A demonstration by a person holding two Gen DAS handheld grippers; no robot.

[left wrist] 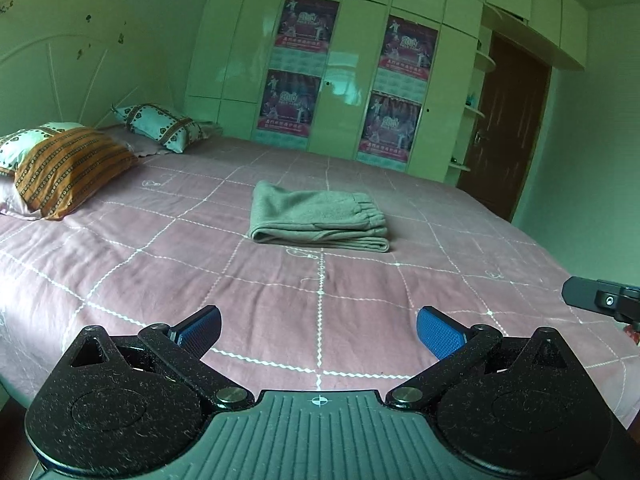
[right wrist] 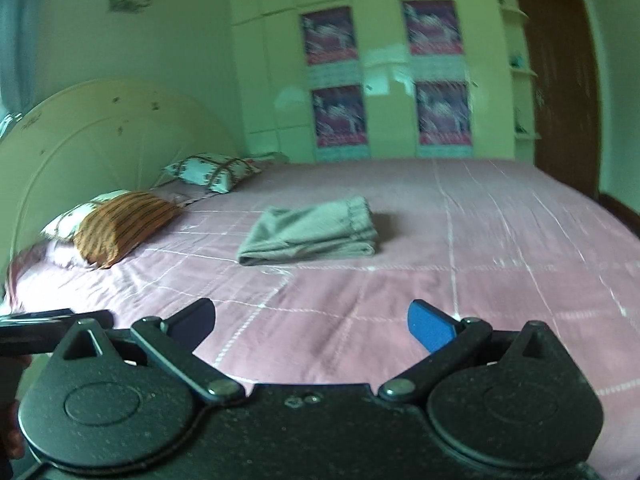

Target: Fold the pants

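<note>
- The left gripper (left wrist: 319, 330) is held low over the near edge of the bed (left wrist: 160, 264), pointing across the mattress, its blue-padded fingers (left wrist: 439, 332) spread wide with nothing between them.
- The right gripper (right wrist: 311, 320) sits in a similar low pose at the bed's near edge, its fingers likewise wide apart and empty; its view is somewhat blurred.
- The pants (left wrist: 320, 216), grey and folded into a compact stack, lie on the pink checked bedspread straight ahead of the left gripper, well apart from its fingertips.
- From the right gripper the pants (right wrist: 310, 230) lie ahead, also well clear.
- Part of the right gripper shows at the left view's right edge (left wrist: 600, 300).
- Pillows (left wrist: 68, 164) rest ahead-left by the headboard (left wrist: 52, 52); a wardrobe (left wrist: 352, 72) with posters stands beyond the bed.
</note>
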